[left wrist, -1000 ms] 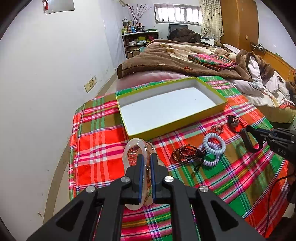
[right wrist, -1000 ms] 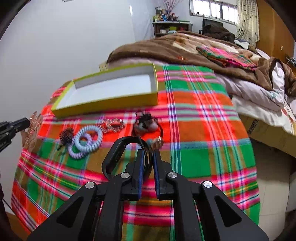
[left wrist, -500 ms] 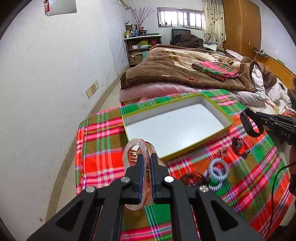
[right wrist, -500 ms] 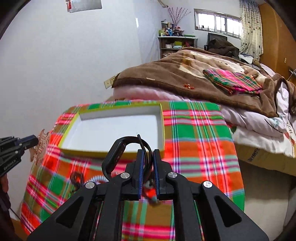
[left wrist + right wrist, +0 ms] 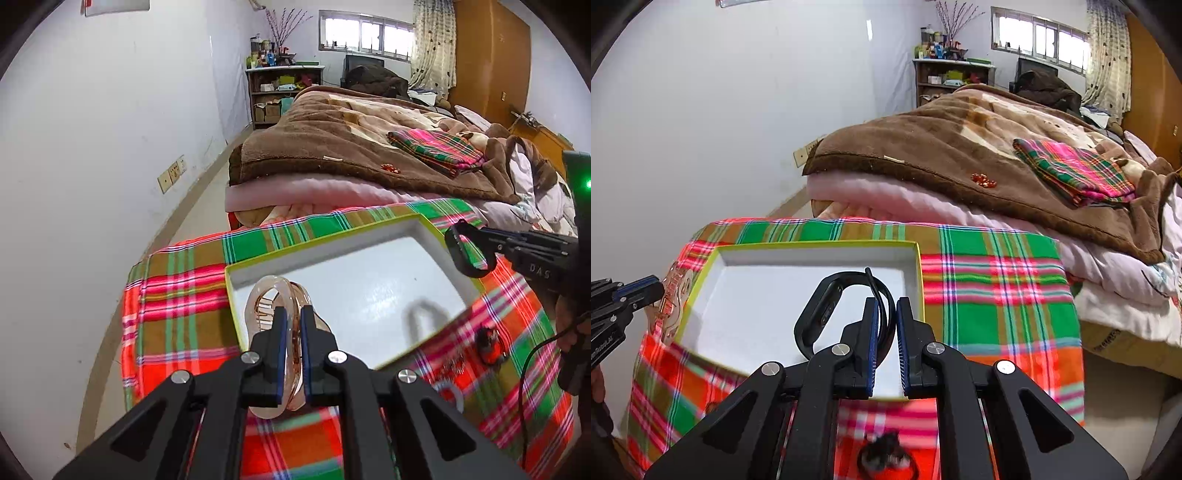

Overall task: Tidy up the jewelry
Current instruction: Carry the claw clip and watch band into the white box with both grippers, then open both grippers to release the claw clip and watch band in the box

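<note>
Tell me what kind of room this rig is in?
A lived-in bedroom, most likely: a bed under a brown blanket, a cluttered shelf unit against the far wall, a curtained window. The work surface is a plaid cloth spread at the bed's foot.

Blurred jewelry [image 5: 882, 459] at bottom edge

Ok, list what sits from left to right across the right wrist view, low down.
Left gripper → pink hair claw → box → black band → right gripper → plaid cloth
</note>
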Motion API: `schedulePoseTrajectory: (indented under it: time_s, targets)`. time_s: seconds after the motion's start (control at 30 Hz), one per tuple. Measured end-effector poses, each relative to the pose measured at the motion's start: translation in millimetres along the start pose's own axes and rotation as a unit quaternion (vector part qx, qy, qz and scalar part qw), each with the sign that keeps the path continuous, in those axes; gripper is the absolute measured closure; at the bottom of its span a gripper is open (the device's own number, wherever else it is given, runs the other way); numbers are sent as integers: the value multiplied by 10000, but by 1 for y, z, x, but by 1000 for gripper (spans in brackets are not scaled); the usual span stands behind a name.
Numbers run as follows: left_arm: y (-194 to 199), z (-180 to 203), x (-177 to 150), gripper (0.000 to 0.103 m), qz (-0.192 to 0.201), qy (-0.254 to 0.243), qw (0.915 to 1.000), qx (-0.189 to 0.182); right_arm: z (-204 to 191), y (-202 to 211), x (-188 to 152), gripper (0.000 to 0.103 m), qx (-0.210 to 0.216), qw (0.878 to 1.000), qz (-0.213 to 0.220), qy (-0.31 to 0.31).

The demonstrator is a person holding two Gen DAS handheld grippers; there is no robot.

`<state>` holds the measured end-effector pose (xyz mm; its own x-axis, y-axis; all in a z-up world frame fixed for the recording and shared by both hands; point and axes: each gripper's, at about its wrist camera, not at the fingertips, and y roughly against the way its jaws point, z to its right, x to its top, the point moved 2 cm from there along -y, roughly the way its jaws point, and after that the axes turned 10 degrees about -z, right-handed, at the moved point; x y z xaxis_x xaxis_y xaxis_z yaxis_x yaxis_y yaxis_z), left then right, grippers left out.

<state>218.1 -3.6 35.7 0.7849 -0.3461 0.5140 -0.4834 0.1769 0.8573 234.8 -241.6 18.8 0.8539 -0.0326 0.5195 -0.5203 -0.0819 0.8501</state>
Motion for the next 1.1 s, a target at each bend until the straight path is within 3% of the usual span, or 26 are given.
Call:
schedulePoseTrajectory:
  time_s: [0.43, 1.1]
  targets:
    - [-63, -4, 26, 95, -461, 183, 9988, -42, -7, -60, 33, 93, -31, 9990, -416, 183]
    - [-78, 1, 40, 94, -458, 226, 9987, 34, -12, -94, 35, 93, -230, 9976, -537, 364]
